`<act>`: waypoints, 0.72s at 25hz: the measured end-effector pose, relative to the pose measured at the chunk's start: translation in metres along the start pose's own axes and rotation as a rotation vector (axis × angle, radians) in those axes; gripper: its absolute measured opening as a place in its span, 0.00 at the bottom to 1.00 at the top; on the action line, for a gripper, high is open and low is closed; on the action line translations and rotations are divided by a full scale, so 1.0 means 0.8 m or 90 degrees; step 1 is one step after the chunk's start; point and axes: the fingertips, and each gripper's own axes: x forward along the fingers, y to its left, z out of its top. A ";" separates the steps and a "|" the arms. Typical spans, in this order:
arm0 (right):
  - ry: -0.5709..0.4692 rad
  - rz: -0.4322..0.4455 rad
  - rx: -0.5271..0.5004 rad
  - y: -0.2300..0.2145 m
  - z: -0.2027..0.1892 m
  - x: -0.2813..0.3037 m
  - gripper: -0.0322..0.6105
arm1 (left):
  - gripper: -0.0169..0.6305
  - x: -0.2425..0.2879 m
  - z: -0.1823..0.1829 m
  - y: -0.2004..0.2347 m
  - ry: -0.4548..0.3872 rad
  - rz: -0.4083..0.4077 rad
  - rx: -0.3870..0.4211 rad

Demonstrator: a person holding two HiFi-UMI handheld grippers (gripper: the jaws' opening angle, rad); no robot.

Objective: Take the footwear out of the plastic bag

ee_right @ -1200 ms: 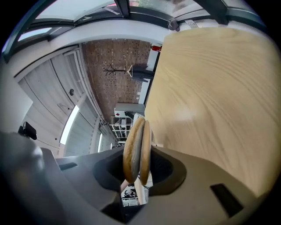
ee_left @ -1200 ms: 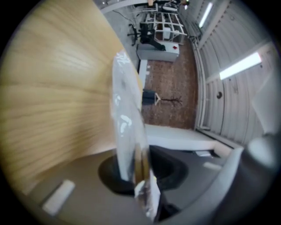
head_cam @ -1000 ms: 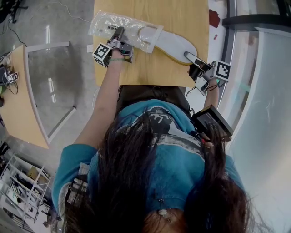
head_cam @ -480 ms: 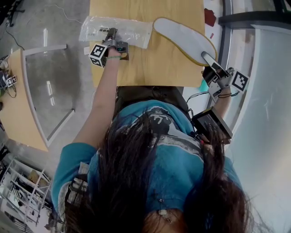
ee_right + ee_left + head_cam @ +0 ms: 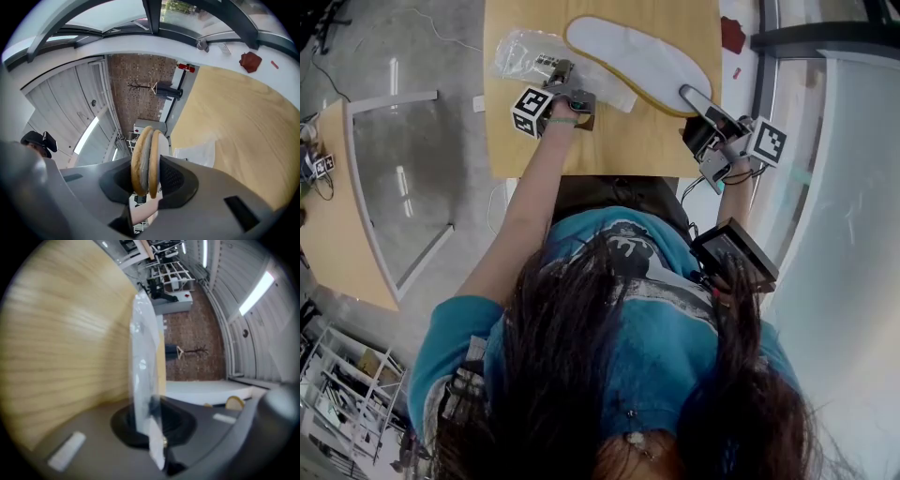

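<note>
The right tongs (image 5: 688, 93) pinch the near end of the footwear (image 5: 628, 56), which is out of the plastic bag (image 5: 525, 56) and stretches long-ways over the table (image 5: 619, 141) toward the left tongs (image 5: 562, 68), pressed tight on the bag.

A light wooden worktop (image 5: 609, 141) fills the top. A dark red scrap (image 5: 742, 36) lies on the white ledge (image 5: 731, 61) just right of it. Well apart to the left stands another wooden table (image 5: 342, 225), with a wire rack (image 5: 347, 375) below it.
</note>
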 end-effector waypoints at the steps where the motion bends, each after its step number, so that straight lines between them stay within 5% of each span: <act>1: 0.003 -0.004 0.010 -0.003 -0.004 0.003 0.21 | 0.03 0.002 -0.011 -0.003 0.002 0.002 -0.001; 6: 0.003 -0.026 0.039 -0.025 -0.010 0.002 0.21 | 0.07 0.016 -0.070 -0.010 0.058 0.019 0.018; 11: -0.014 -0.047 0.054 -0.042 -0.011 0.014 0.21 | 0.44 0.024 -0.109 -0.034 0.169 -0.024 0.019; 18: -0.062 -0.036 0.137 -0.065 -0.008 0.026 0.21 | 0.54 -0.005 -0.090 -0.023 0.130 0.089 0.001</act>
